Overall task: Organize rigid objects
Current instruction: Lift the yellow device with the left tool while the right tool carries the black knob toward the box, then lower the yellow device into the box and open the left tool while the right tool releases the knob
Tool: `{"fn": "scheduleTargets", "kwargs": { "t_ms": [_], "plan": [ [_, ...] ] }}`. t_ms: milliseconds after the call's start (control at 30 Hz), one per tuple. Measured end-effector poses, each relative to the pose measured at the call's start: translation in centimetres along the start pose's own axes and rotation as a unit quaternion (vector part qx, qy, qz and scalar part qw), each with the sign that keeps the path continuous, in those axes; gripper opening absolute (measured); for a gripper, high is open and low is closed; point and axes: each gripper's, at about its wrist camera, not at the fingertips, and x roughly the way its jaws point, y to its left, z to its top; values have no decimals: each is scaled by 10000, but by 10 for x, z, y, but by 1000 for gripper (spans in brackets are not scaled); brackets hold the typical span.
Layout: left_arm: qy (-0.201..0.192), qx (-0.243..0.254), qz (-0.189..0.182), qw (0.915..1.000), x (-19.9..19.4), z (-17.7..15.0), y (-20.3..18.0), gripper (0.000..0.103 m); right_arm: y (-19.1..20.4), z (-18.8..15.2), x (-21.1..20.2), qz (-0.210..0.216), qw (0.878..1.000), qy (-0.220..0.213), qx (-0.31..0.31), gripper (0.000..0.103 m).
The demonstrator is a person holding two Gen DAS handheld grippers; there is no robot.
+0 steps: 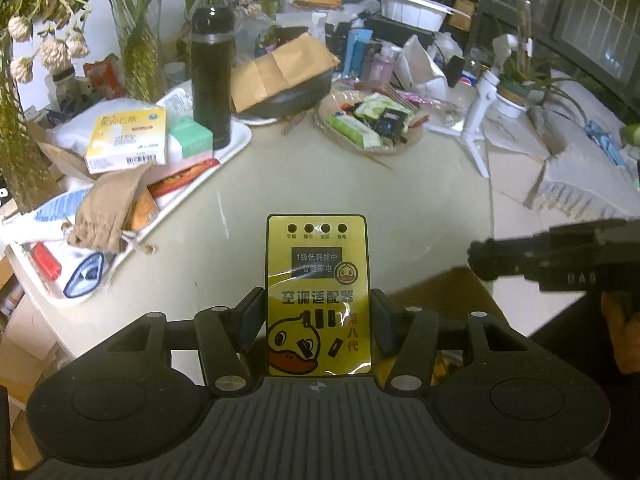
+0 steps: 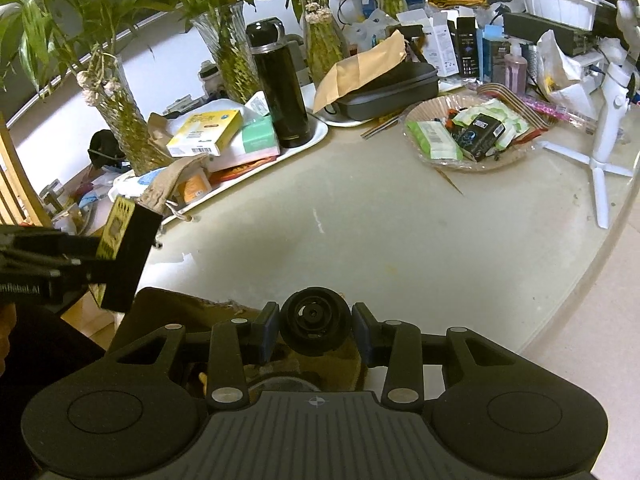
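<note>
- Nearest, the left gripper [image 1: 319, 320] clamps a yellow duck-printed box [image 1: 319, 292] by its sides, upright above the pale table [image 1: 320, 184].
- The right gripper [image 2: 315, 330] pinches a round black part [image 2: 313, 322] between its pads, over the table's near edge.
- Beyond, a white tray [image 2: 316, 136] carries a black flask [image 2: 280, 92]; a basket of packets [image 2: 472, 132] sits to the right.

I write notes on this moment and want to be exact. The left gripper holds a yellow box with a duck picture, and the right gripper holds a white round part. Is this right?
Not quite: the round part between the right gripper pads is black, not white, as the right wrist view shows. The left gripper does hold the yellow box with a duck picture.
</note>
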Motion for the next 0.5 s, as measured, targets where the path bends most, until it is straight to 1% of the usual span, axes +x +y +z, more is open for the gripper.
{"fn": "scheduleTargets", "kwargs": {
  "t_ms": [100, 167, 233, 367, 500],
  "plan": [
    [106, 46, -90, 9999, -2, -8, -2, 55, 4, -1, -5, 7, 10000, -18, -26, 42],
    [112, 42, -137, 9998, -3, -11, -3, 57, 5, -3, -8, 17, 10000, -26, -29, 42],
    [113, 2, -144, 9998, -5, -14, -3, 68, 6, -4, -9, 17, 10000, -27, -31, 42],
    [60, -77, -150, 9998, -13, -21, -2, 68, 9, -7, -14, 25, 10000, -36, -47, 42],
    [63, -137, -60, 9999, -17, -29, -1, 68, 10, -10, -17, 50, 10000, -27, -34, 42]
  ]
}}
